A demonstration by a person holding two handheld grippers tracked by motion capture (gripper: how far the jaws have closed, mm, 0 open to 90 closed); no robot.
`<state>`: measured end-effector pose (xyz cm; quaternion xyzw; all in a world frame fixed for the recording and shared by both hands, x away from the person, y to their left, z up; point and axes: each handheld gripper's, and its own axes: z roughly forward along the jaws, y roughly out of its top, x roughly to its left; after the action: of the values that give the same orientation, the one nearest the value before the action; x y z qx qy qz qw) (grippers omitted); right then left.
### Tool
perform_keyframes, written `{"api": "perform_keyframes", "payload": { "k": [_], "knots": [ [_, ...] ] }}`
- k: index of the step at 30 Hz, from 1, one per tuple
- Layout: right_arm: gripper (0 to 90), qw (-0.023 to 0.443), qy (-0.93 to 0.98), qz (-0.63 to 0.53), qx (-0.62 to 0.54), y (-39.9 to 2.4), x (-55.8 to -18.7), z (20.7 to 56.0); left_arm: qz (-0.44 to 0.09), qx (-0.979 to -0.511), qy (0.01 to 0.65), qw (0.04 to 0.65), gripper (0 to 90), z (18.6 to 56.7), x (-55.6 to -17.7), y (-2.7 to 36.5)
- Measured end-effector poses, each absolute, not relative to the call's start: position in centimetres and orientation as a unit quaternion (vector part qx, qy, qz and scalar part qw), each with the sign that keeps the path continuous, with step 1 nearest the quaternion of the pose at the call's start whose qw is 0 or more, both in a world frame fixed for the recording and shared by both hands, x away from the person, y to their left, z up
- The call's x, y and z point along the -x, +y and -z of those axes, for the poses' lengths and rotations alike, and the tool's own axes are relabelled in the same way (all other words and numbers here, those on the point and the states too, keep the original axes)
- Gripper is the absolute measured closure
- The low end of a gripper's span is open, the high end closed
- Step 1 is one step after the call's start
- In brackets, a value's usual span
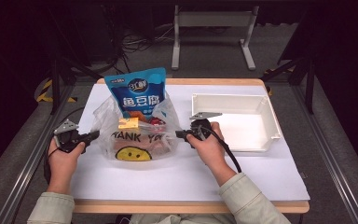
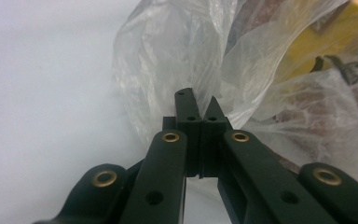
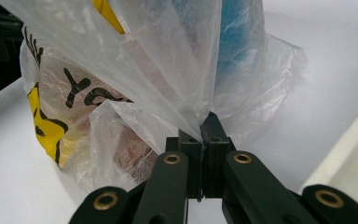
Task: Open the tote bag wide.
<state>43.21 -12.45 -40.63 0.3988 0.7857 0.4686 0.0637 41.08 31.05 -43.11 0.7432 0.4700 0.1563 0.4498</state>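
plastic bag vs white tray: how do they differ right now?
The plastic bag is clear, crumpled film printed with a smiley; the white tray is rigid and plain. The bag holds snack packs; the tray is empty. Both grippers pinch the bag's sides; nothing touches the tray. Both sit on the white table cover.

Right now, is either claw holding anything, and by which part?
Both hold the clear plastic bag. The right claw is shut on film at the bag's right side; the left claw pinches film at its left edge.
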Motion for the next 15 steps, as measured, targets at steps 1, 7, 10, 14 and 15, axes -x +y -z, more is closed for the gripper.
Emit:
{"api": "perform_keyframes", "payload": {
  "k": [1, 7, 10, 14, 15],
  "knots": [
    [89.6, 0.065, 0.786, -0.469, -0.398, -12.47, -43.21, 40.65, -0.151, -0.742, 0.474, 0.449, 89.6, 43.3, -41.09, 31.08],
    [89.5, 0.065, 0.787, -0.468, -0.397, -12.47, -43.14, 40.62, -0.139, -0.744, 0.479, 0.445, 89.6, 43.6, -41.21, 31.17],
    [88.0, 0.063, 0.786, -0.468, -0.399, -12.47, -43.12, 40.55, -0.141, -0.743, 0.476, 0.449, 89.5, 43.48, -41.15, 31.15],
    [63.0, 0.066, 0.774, -0.488, -0.398, -12.54, -42.99, 39.86, -0.148, -0.736, 0.464, 0.47, 89.6, 42.84, -40.79, 31.19],
    [63.0, 0.066, 0.774, -0.488, -0.398, -12.54, -42.99, 39.86, -0.148, -0.736, 0.464, 0.47, 89.6, 42.84, -40.79, 31.19]
  ]
}}
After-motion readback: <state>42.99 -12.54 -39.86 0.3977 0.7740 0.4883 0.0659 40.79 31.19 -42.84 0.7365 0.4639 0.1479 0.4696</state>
